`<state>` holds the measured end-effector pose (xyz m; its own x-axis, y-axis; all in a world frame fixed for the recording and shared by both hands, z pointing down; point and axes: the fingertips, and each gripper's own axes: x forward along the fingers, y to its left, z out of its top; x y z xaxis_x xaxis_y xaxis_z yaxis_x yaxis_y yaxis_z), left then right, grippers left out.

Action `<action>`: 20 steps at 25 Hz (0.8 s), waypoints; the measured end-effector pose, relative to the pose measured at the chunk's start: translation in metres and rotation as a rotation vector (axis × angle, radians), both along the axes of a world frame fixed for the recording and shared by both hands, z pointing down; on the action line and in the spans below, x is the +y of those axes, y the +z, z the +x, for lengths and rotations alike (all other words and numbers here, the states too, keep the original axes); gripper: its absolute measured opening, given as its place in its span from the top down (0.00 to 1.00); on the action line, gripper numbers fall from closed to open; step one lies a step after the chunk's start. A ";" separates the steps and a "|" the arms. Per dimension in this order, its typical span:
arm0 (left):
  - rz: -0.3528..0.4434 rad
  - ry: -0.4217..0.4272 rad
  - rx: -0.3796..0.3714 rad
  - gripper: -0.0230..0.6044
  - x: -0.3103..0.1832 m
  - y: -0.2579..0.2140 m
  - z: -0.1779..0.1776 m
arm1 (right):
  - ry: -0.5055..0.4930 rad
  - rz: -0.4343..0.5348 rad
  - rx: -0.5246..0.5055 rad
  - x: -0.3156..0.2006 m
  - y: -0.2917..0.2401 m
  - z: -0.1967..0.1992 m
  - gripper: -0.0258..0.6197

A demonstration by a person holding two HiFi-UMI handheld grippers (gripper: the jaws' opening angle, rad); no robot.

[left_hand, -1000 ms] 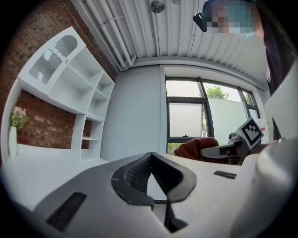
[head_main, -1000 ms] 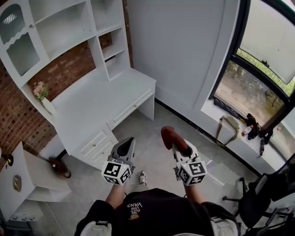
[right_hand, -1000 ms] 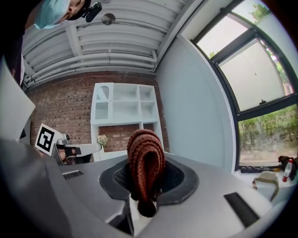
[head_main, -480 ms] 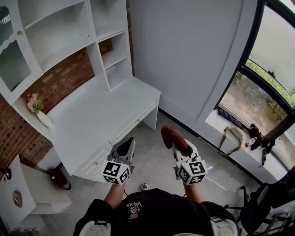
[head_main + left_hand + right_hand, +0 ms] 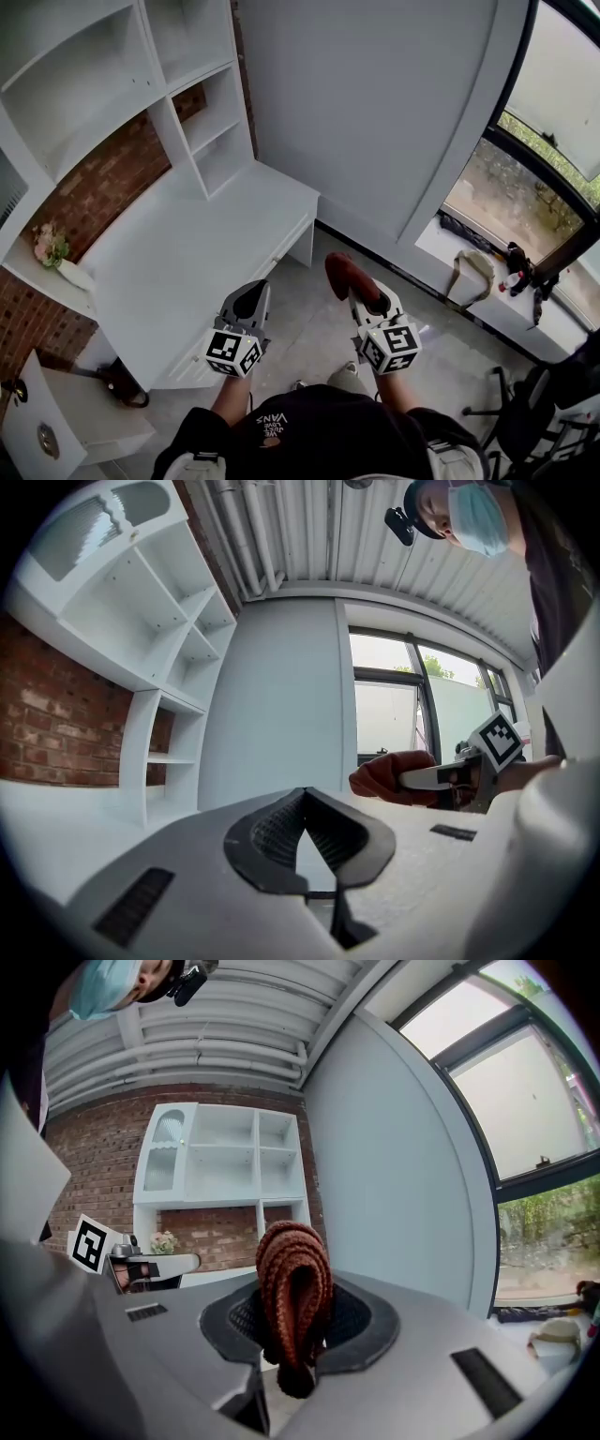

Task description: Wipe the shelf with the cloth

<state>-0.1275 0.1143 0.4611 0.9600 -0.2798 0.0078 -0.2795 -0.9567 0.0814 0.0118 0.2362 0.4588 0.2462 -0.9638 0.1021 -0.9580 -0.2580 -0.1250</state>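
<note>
— Where's the cloth?
— Centre of frame: my right gripper (image 5: 364, 298) is clamped on the folded brown knitted cloth (image 5: 345, 275), well apart from the white shelf (image 5: 89, 89) at upper left.
— And your left?
— My left gripper (image 5: 249, 305) is closed, nothing in it, lower centre near the desk (image 5: 187, 253) edge

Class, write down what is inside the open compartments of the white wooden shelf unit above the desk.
The white wooden shelf unit shows only bare white boards in its open compartments. Their deeper corners, and the part behind the glazed door, cannot be seen.
</note>
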 end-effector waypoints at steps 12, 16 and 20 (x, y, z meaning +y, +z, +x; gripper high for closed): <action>-0.001 -0.179 -0.011 0.95 -0.056 0.003 0.069 | -0.160 0.005 -0.014 -0.085 0.001 0.094 0.82; 0.003 -0.256 -0.004 0.95 -0.069 0.000 0.096 | -0.243 0.009 -0.009 -0.113 0.001 0.126 0.82; -0.001 -0.326 -0.007 0.95 -0.076 0.002 0.118 | -0.308 0.011 -0.007 -0.132 -0.001 0.155 0.82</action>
